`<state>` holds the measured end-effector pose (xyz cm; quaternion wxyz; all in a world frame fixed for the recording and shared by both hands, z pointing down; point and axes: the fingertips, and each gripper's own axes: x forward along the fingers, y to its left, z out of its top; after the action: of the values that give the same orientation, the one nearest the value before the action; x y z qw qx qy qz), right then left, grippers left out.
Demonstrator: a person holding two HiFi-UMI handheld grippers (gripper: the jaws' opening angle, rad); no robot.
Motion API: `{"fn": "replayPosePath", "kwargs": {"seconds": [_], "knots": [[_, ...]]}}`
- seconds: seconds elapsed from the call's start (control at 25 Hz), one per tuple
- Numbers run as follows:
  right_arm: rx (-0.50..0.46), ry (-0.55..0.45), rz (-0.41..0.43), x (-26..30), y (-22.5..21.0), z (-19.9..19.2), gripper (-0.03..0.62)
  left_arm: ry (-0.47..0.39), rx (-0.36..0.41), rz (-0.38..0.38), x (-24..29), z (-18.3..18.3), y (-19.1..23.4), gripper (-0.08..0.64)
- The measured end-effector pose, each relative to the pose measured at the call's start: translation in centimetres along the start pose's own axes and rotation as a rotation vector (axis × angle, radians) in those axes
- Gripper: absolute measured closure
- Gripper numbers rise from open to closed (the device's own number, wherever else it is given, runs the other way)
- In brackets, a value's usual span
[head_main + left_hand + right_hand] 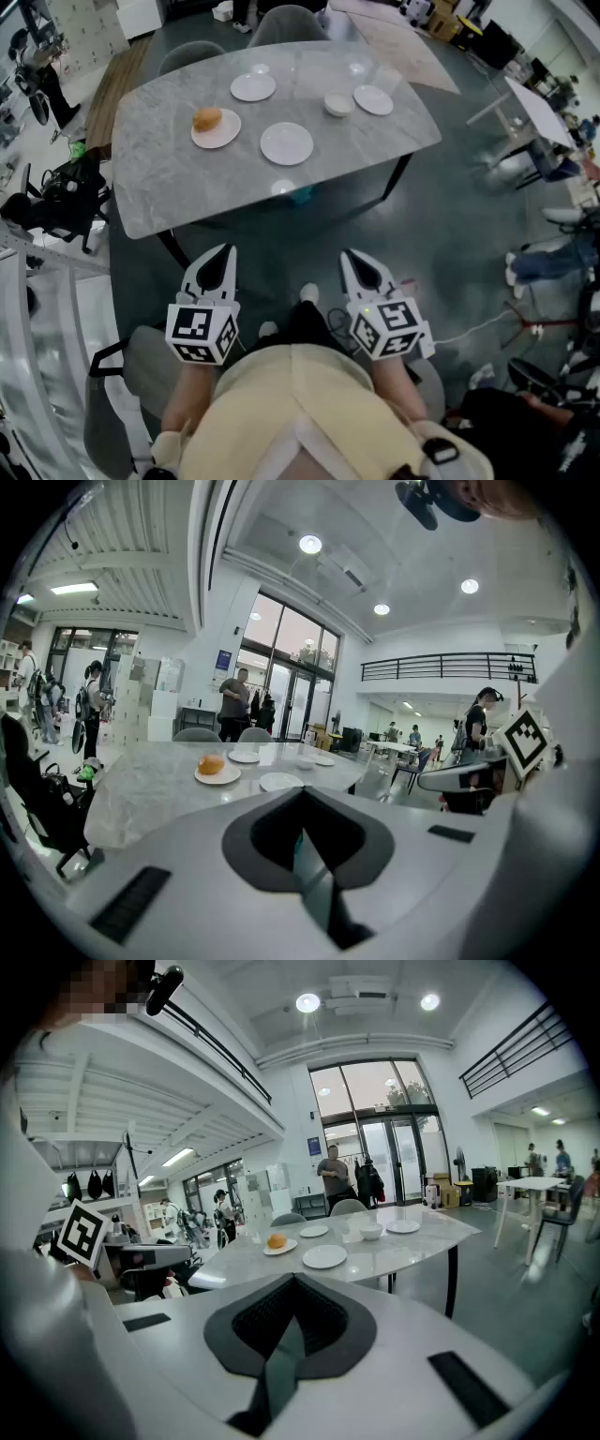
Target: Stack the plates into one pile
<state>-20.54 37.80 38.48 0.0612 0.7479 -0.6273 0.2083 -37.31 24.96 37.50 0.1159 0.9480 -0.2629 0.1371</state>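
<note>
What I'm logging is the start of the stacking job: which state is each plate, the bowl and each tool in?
left plate: lying alone, holds an orange food item
near plate: empty, unstacked
far plate: empty, unstacked
right plate: empty, unstacked
bowl: upright, on no plate
left tool: shut, holding nothing
right tool: shut, holding nothing

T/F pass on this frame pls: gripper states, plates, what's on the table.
1. The left gripper and the right gripper are both shut and empty. True.
2. The plates form one pile. False: four lie apart on the table.
3. An orange food item sits on one plate. True.
4. The bowl stands on a plate. False: it stands on the table itself.
5. The left gripper touches the table. False: it is held short of it.
</note>
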Motion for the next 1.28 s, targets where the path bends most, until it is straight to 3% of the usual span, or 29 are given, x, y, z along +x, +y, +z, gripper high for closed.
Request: {"fn": "replayPosePath", "kwargs": {"seconds": [0.24,0.4,0.64,0.96,1.28], "knots": [[0.0,0.001,0.0,0.9,-1.9,0.5,0.589,0.01,-0.003,-0.005,2.3,0.2,-1.0,0.558],[0.049,-0.012,0.015,1.6,-2.9,0.7,0.589,0.009,-0.022,-0.014,3.4,0.3,-1.1,0.558],[0.076,-0.023,0.01,2.9,-4.4,1.3,0.589,0.036,0.055,0.035,5.2,0.4,-0.1,0.558],[0.09,-0.025,0.003,5.0,-6.4,2.0,0.588,0.052,0.033,0.071,7.4,0.4,1.4,0.558],[0.082,-0.009,0.031,7.0,-10.1,3.0,0.588,0.062,-0.067,0.048,11.8,0.6,0.3,0.557]]}}
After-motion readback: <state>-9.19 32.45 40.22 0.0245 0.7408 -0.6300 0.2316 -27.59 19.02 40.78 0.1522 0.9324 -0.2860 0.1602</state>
